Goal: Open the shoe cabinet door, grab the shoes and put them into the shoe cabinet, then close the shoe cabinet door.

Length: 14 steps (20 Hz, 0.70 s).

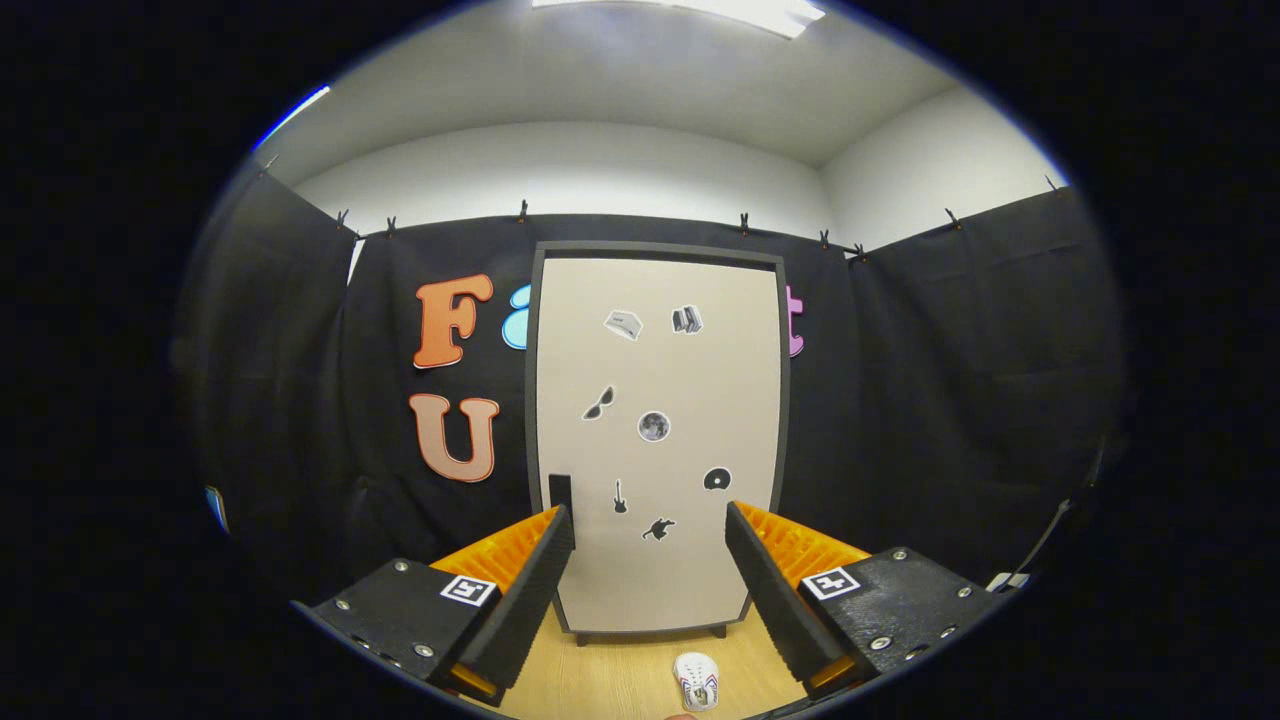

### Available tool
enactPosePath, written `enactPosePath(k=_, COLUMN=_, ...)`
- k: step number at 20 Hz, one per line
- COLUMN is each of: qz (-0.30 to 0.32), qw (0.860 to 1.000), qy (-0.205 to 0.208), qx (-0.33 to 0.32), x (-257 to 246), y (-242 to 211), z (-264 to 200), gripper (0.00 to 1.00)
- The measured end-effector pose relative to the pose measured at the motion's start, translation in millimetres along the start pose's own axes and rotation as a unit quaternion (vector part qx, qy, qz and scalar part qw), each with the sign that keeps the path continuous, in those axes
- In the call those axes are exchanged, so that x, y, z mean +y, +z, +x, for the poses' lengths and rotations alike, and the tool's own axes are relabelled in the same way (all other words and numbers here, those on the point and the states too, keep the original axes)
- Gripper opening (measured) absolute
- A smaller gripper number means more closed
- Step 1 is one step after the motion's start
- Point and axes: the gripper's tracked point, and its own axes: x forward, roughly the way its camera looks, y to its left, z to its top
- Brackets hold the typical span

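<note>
Ahead, gripper [650, 560] level, fingers spread wide toward closed shoe cabinet door [658, 440].

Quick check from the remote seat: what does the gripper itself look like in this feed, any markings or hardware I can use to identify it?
The gripper has two wedge-shaped fingers, spread apart, with finely ribbed inner faces. Each sits on a flat black mounting block studded with silver screws, and each block carries a small square black-and-white fiducial marker near the finger. Ridged orange plastic shows behind both fingers.

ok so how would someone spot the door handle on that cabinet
Find the tall pale shoe cabinet standing against the black cloth wall. Its door handle is a small dark upright bar at the door's lower left edge, just above one fingertip of the open gripper; unlike the scattered stickers, it's plain and rectangular.
</note>
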Motion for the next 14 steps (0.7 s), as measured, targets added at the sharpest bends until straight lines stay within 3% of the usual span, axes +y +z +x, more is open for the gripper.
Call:
enactPosePath(k=9, qz=-0.011, qw=1.0, qy=0.005, qx=-0.007, x=10, y=3, z=-3, gripper=0.96)
enactPosePath(k=14, qz=-0.018, qw=1.0, qy=0.019, qx=0.0, x=35, y=-11, z=25, gripper=0.95)
